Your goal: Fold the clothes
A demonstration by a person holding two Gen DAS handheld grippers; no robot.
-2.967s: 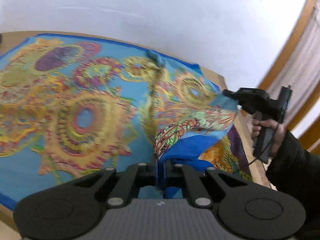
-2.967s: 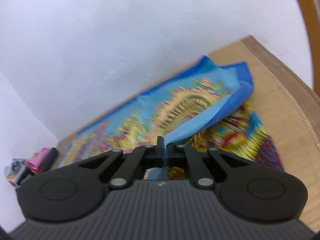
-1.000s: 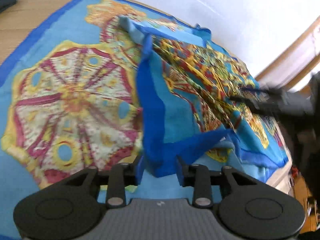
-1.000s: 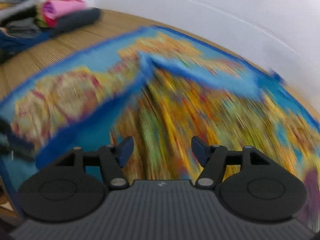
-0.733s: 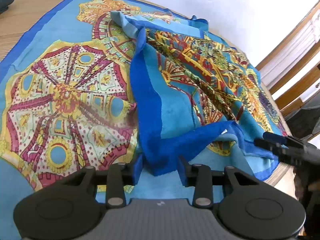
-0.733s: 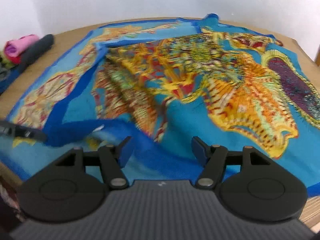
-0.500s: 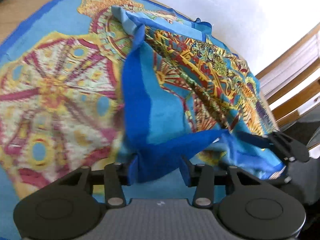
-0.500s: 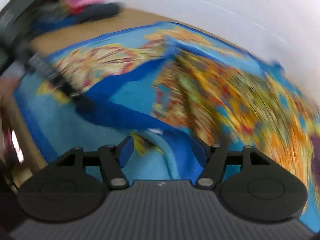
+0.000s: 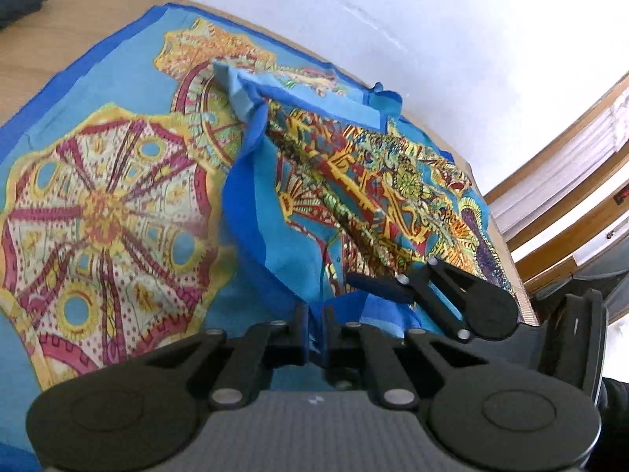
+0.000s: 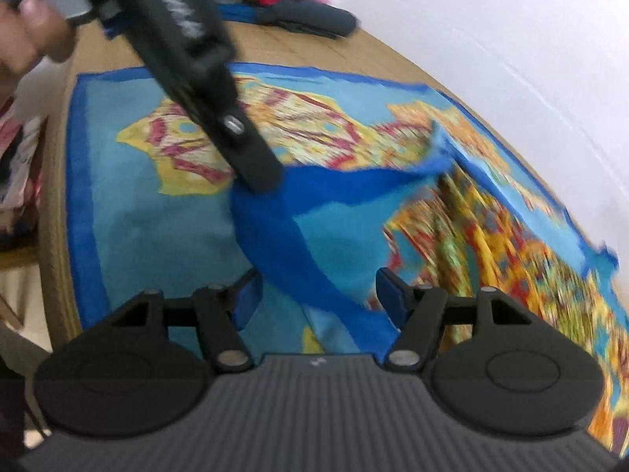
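White wall backs a wooden table (image 9: 47, 51) on which the patterned blue scarf (image 9: 118, 204) lies spread, its right part folded over and rumpled. A second ago the left gripper (image 9: 313, 330) stood apart around the dark blue hem (image 10: 283, 236); now its jaws are closing and already pinch that hem at the near edge — the grip is almost made. The right gripper (image 10: 316, 295), released and wide, has swung in just right of it, the hem between its fingers but untouched — likely the second hold before the next fold.
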